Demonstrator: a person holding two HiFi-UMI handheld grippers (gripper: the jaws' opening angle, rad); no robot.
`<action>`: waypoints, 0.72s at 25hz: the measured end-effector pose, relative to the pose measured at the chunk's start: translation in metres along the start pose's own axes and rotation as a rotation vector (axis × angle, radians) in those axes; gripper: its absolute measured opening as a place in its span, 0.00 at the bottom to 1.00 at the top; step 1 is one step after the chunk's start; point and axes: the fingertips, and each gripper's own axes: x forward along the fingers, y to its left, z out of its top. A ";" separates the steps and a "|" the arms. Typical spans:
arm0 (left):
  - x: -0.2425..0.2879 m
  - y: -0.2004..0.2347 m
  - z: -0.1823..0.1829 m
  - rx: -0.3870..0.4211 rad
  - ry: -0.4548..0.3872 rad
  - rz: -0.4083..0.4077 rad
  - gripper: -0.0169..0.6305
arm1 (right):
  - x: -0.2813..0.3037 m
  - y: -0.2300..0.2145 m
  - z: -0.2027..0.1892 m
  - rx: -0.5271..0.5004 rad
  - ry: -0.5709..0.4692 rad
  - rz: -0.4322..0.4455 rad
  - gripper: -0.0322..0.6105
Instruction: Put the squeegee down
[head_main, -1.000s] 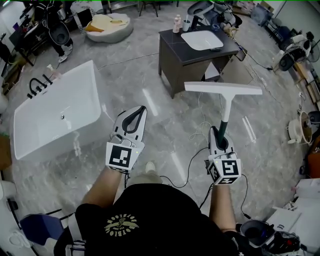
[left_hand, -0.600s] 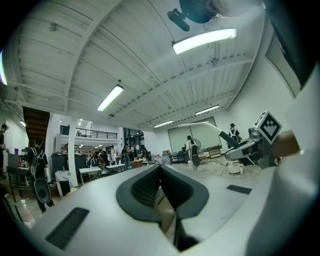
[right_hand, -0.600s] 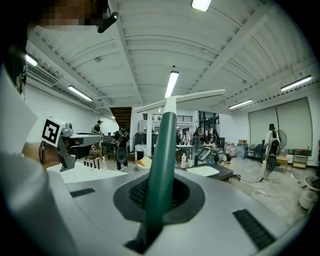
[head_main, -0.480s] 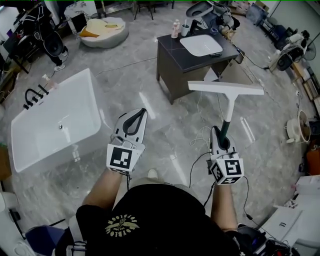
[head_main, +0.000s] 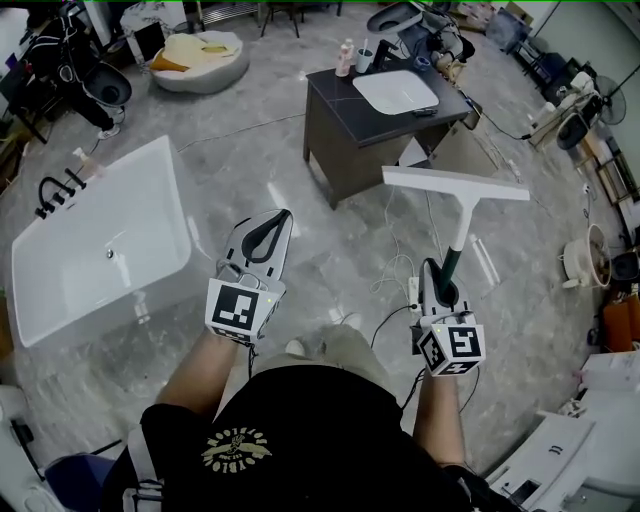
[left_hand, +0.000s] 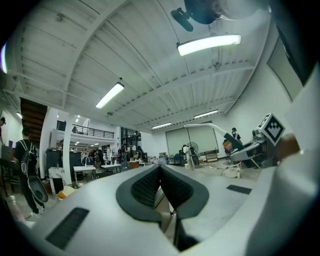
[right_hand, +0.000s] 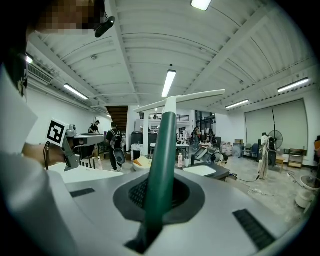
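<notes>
The squeegee (head_main: 455, 190) has a dark green handle and a long white blade held crosswise. My right gripper (head_main: 444, 276) is shut on the handle (right_hand: 161, 165), and the blade (right_hand: 180, 99) stands out ahead of it, above the floor. My left gripper (head_main: 262, 232) is shut with nothing between its jaws (left_hand: 161, 186). Both grippers are held out level in front of the person. In the left gripper view the right gripper and squeegee (left_hand: 215, 131) appear at the right.
A dark vanity (head_main: 345, 115) with a white basin (head_main: 396, 91) and bottles stands ahead. A white bathtub (head_main: 90, 245) lies at the left. Cables (head_main: 395, 300) run over the grey marble floor. Fans, boxes and other clutter line the right side; people stand at tables beyond.
The person has stepped forward to the right: the vanity and bathtub have shifted left in the head view. Both grippers keep their pose, and the squeegee stays in the right gripper.
</notes>
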 end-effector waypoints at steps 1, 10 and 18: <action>0.002 0.002 0.001 0.003 -0.002 0.003 0.06 | 0.002 -0.002 0.002 -0.005 -0.002 0.002 0.09; 0.038 0.003 -0.001 0.030 -0.011 0.020 0.06 | 0.037 -0.034 0.005 -0.018 -0.020 0.026 0.09; 0.078 0.013 -0.004 0.034 0.015 0.038 0.06 | 0.073 -0.059 0.011 -0.008 -0.011 0.049 0.09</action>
